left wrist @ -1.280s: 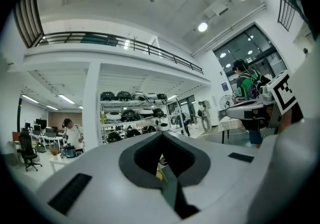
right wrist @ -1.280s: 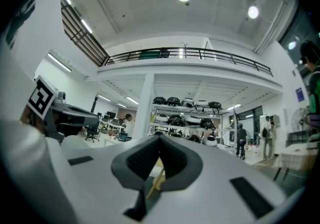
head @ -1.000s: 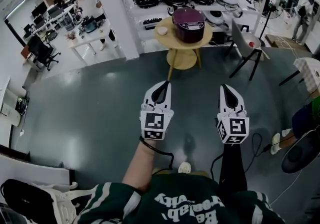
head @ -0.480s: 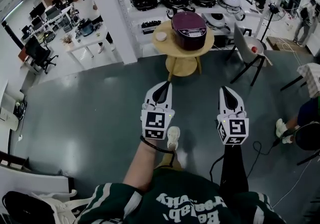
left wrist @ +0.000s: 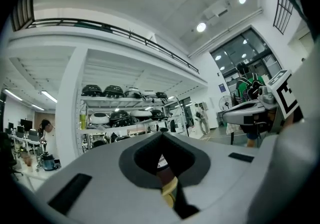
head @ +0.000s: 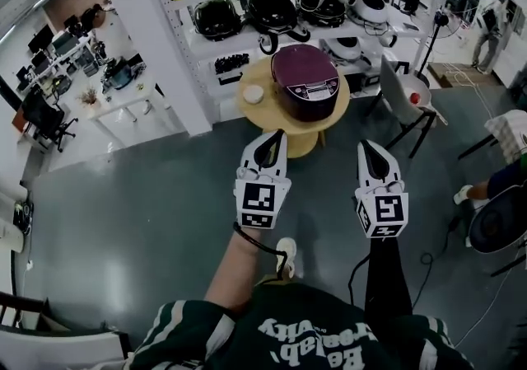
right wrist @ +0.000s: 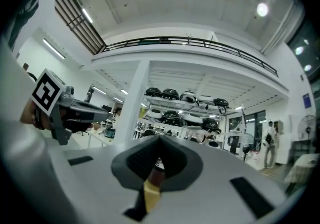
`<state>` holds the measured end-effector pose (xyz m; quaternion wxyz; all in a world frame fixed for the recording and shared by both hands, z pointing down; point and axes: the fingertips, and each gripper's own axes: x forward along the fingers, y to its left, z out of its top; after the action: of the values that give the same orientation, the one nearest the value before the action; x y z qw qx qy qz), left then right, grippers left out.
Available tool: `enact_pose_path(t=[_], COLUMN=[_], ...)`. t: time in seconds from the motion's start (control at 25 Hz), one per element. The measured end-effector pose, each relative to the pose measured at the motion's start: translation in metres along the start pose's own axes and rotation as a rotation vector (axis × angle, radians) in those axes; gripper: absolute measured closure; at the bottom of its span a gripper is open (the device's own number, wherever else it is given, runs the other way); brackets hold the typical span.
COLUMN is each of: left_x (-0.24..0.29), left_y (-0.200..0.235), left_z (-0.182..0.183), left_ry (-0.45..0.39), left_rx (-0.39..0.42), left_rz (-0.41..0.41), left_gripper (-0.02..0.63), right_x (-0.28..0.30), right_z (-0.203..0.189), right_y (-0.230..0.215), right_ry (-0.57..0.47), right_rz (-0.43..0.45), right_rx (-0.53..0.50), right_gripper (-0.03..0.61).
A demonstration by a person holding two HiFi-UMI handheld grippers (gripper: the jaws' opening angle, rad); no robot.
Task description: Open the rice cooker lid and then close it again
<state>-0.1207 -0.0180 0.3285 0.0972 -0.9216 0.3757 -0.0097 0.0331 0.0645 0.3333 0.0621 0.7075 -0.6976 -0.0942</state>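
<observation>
Head view, with both gripper views. Compared with one second earlier, the round wooden table [head: 257, 115] lies lower and larger in the head view and the stretch of grey floor before it is shorter: the person has walked toward it. The left gripper [head: 270, 146] and right gripper [head: 370, 154] are held level and side by side as before. The tip of the left gripper now overlaps the table's near edge in the head view, while the right gripper is just off the table's near-right edge. Both pairs of jaws remain pressed together with nothing gripped. Each gripper view shows only a sliver of dark red body and yellow tabletop through the notch at the tips. The rice cooker [head: 305, 81] stands on the right half of the table, untouched. It has a dark purple, rounded-square body, its lid is down, and a pale control panel is on the side facing the person. A small white cup [head: 253, 94] sits on the table's left part. Shelves of further cookers [head: 272, 10] rise behind the table, and a grey chair [head: 403, 96] stands to the table's right.
</observation>
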Motion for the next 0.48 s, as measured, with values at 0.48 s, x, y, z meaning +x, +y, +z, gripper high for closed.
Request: enact_pose_path(t=[0.48], left_x=[0.112], left_y=[0.080], left_z=[-0.005], left_ry=[-0.031], left_rx=[-0.012], left_rz=[-0.033], left_gripper=[0.618], right_x=[0.129], right_z=[0.006], right_y=[-0.018], right_ry=[0.026], right_rz=[-0.050], right_rx=[-0.042], right_gripper=[0.574])
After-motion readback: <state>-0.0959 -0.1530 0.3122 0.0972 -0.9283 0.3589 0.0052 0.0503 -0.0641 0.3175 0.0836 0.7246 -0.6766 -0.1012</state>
